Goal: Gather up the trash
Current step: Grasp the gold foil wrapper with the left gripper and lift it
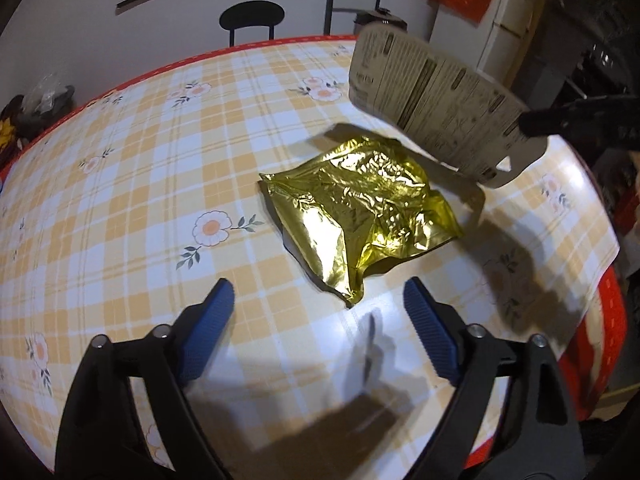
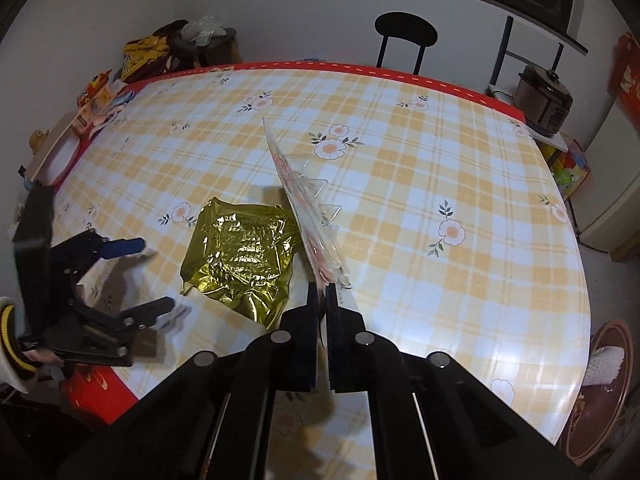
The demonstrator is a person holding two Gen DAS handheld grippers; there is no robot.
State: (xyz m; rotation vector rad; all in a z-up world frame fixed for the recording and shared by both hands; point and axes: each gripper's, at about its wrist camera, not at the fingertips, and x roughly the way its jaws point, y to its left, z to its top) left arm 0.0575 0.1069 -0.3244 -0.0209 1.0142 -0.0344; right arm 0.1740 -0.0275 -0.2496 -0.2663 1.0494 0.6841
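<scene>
The right tool (image 2: 320, 294) is clamped on one end of a flat blister pack (image 2: 308, 204), which it holds clear of the surface (image 2: 440, 160); seen along that tool's fingers, the pack is edge-on, its long axis running straight away from the fingers and up toward the far side, clear plastic bubbles bulging off one face. From the left wrist view the same pack (image 1: 436, 104) shows its printed cardboard back, slanting from upper left down to lower right where the dark right tool (image 1: 528, 126) grips it; the print is too blurred to read. A crumpled gold foil bag (image 1: 360, 212) lies flat on the checked, flowered cloth, one narrow corner pointing toward the left tool (image 1: 320, 300), whose blue-padded fingers (image 1: 218, 300) stand wide apart just short of that corner, touching nothing. In the right wrist view the left tool (image 2: 156, 276) is partly cut off at the frame edge, with a striped sleeve cuff (image 2: 12, 344) behind it.
</scene>
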